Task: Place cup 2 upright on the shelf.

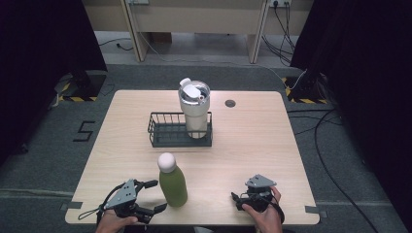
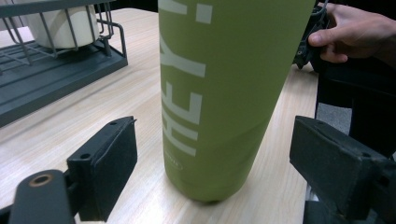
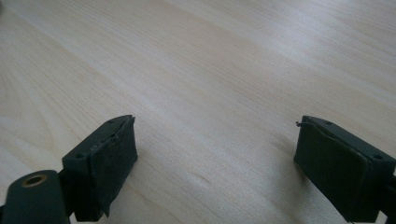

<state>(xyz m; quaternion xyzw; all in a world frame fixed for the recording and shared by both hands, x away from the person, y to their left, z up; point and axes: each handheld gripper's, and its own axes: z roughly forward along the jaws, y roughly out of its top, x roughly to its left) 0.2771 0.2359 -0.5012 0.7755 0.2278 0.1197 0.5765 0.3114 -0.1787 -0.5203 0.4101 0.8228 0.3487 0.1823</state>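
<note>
A green bottle [image 1: 173, 185] with a white cap stands upright near the table's front edge; white "HEY" lettering runs up its side [image 2: 219, 93]. My left gripper [image 1: 158, 195] lies just left of it, open, one jaw on either side of the bottle's base [image 2: 212, 154] with a gap on both sides. Over at the front right, a hand holds my right gripper [image 1: 235, 200], which points left toward the bottle. Its jaws are open [image 3: 215, 149] over bare wood with nothing between them.
A dark wire basket [image 1: 167, 131] sits mid-table with a white lidded tumbler [image 1: 194, 109] standing in its right end; both appear in the left gripper view, basket [image 2: 56, 70], tumbler [image 2: 65, 25]. A small dark disc [image 1: 230, 103] lies behind. Light wood table [image 1: 252, 145].
</note>
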